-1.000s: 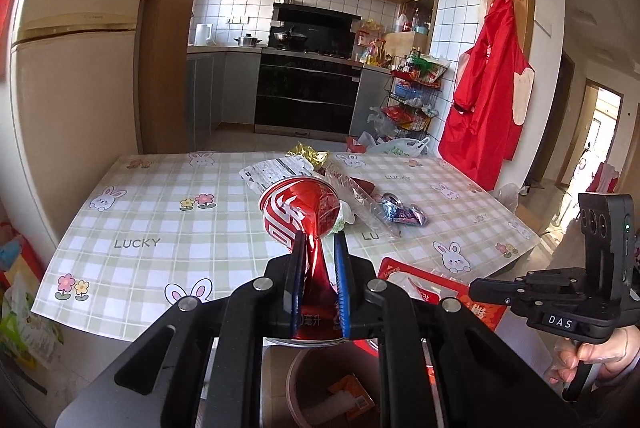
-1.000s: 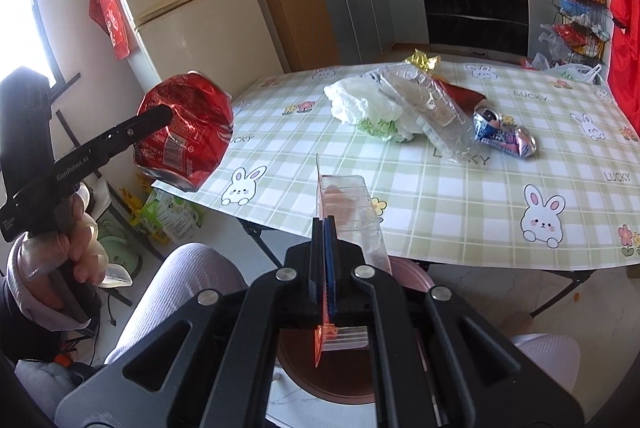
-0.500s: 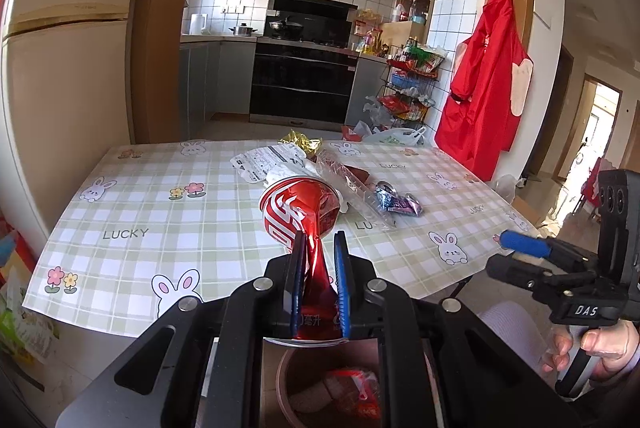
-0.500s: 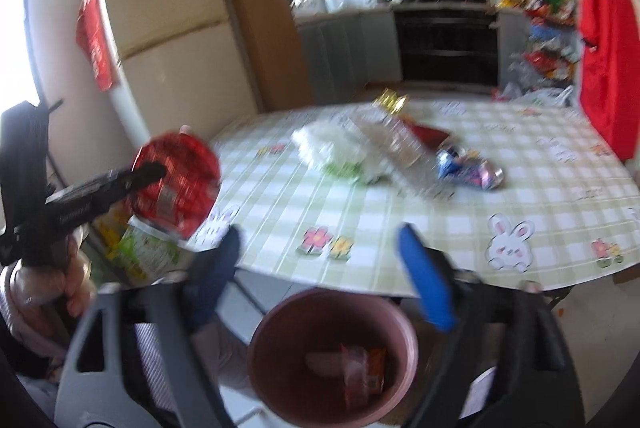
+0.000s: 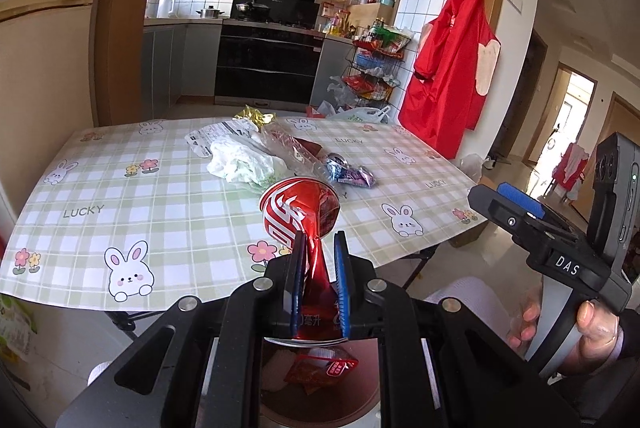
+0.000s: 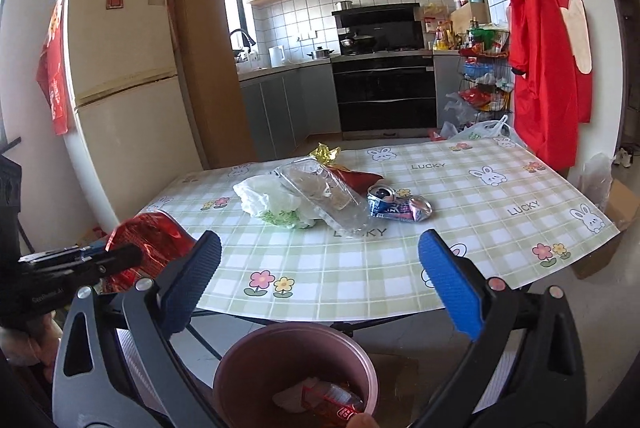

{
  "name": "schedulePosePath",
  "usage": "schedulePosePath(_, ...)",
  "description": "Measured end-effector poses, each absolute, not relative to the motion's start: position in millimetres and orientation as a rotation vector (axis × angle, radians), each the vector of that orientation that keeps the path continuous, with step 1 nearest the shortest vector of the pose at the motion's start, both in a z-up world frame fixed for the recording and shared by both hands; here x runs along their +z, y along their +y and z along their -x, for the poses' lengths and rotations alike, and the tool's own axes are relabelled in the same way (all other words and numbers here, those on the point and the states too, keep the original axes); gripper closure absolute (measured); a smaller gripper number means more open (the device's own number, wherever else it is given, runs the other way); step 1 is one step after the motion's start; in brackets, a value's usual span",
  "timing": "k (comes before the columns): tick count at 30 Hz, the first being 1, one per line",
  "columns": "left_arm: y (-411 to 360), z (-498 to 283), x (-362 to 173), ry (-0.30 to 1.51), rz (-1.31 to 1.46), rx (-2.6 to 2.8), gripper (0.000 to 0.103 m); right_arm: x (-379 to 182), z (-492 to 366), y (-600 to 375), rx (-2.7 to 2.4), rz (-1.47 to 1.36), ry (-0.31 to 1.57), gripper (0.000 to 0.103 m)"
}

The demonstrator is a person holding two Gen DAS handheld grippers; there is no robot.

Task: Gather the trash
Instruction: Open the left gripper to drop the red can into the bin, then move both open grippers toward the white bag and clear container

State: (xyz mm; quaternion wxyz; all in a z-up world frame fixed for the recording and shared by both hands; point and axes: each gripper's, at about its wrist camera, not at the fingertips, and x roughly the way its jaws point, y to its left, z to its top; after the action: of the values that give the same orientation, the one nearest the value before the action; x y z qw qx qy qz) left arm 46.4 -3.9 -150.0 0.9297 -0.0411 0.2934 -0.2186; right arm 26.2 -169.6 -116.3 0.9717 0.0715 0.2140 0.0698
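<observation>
The left gripper (image 5: 319,260) is clamped on a crushed red can (image 5: 300,214), its blue pads pinching the flattened middle. The can hangs in the air just off the near edge of the worktop (image 5: 120,220), directly above a brown bin (image 6: 296,368) that stands on the floor below. In the right wrist view the same can (image 6: 150,248) shows at the left, held out past the worktop's corner.

The right gripper (image 6: 320,280) stands wide apart with nothing between its pads; it hovers over the bin, facing the worktop. In the left wrist view it (image 5: 504,204) appears at the right, held by a hand (image 5: 592,324).

Inside the bin lie a red wrapper (image 6: 340,404) and some pale scraps.

More trash lies near the middle of the worktop: a white plastic bag (image 6: 268,200), a clear plastic tray (image 6: 324,196) tilted across the bag, a dark red packet (image 6: 356,178) partly under the tray, a gold foil wrapper (image 6: 326,153) behind them, and a crushed blue can (image 6: 394,206) just to the right of the tray. A printed white wrapper (image 5: 212,136) lies behind the bag.
</observation>
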Motion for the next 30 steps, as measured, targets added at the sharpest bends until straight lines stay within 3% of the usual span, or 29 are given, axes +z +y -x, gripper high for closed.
schedulePosePath(14, -16.2, -57.4, -168.5, 0.672, 0.067, -0.487, 0.089, -127.2, -33.0, -171.8, 0.163, -0.166, 0.488, 0.005)
schedulePosePath(15, -17.2, -58.9, -170.3, 0.678, 0.071, -0.505, 0.082, -127.3, -33.0, -171.8, 0.162, -0.164, 0.488, 0.005)
schedulePosePath(16, -17.9, -60.4, -173.6, 0.688, 0.073, -0.510, 0.054, -127.7, -33.1, -171.8, 0.159, -0.163, 0.489, 0.005)
schedulePosePath(17, -16.6, -61.4, -176.3, 0.690, 0.077, -0.499, 0.037, -128.3, -33.1, -171.4, 0.158, -0.163, 0.489, 0.005)
schedulePosePath(18, -13.7, -60.6, -178.2, 0.680, 0.088, -0.486, 0.027, -128.5, -33.4, -171.6, 0.157, -0.163, 0.489, 0.005)
schedulePosePath(20, -5.3, -61.4, -180.6, 0.672, 0.118, -0.464, 0.026, -128.7, -33.6, -172.4, 0.151, -0.164, 0.490, 0.005)
schedulePosePath(25, 17.5, -62.3, -185.1, 0.667, 0.172, -0.313, 0.009, -130.6, -36.2, -174.2, 0.133, -0.170, 0.500, 0.005)
schedulePosePath(30, 24.8, -61.1, -191.3, 0.686, 0.192, -0.226, 0.006, -132.5, -37.1, -174.4, 0.125, -0.168, 0.503, 0.005)
